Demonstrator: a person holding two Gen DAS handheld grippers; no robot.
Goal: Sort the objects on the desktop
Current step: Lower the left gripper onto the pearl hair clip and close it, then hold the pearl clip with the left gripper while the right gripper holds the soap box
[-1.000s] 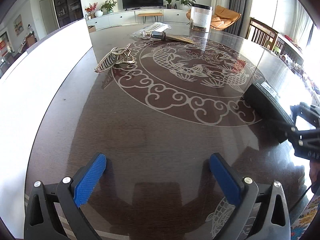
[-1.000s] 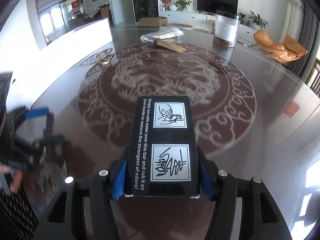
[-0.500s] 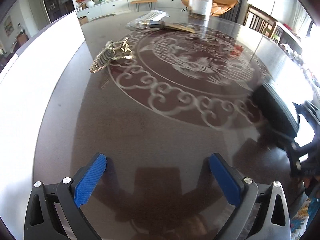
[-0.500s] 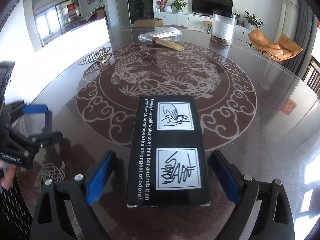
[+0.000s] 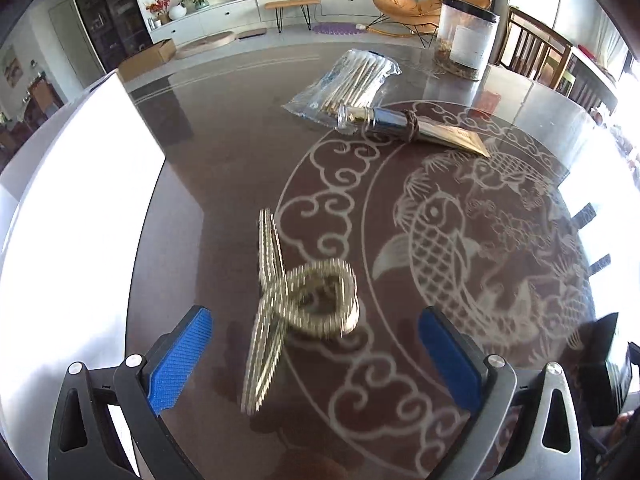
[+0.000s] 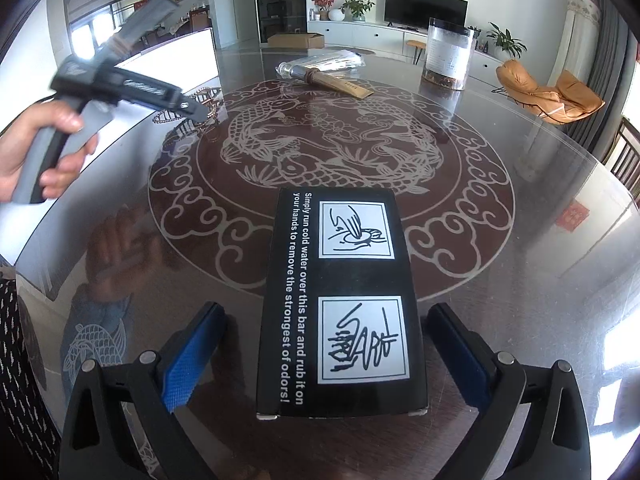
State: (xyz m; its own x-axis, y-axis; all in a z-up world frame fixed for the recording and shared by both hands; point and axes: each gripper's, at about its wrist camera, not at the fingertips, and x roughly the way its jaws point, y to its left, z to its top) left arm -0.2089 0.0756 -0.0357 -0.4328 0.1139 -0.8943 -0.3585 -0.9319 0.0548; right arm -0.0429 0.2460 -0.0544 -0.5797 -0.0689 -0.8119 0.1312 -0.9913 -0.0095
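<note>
Glossy dark tabletop point(image 5: 224, 184) with a pale koi medallion, living room with a TV point(image 6: 426, 0) at 12 o'clock. Left gripper point(image 5: 316, 356) hovers low, fingers wide, the gold hair clip point(image 5: 296, 304) lying between them, untouched. Right gripper point(image 6: 326, 356) level, fingers spread wide either side of the black box point(image 6: 340, 300), which rests flat at 6 o'clock
</note>
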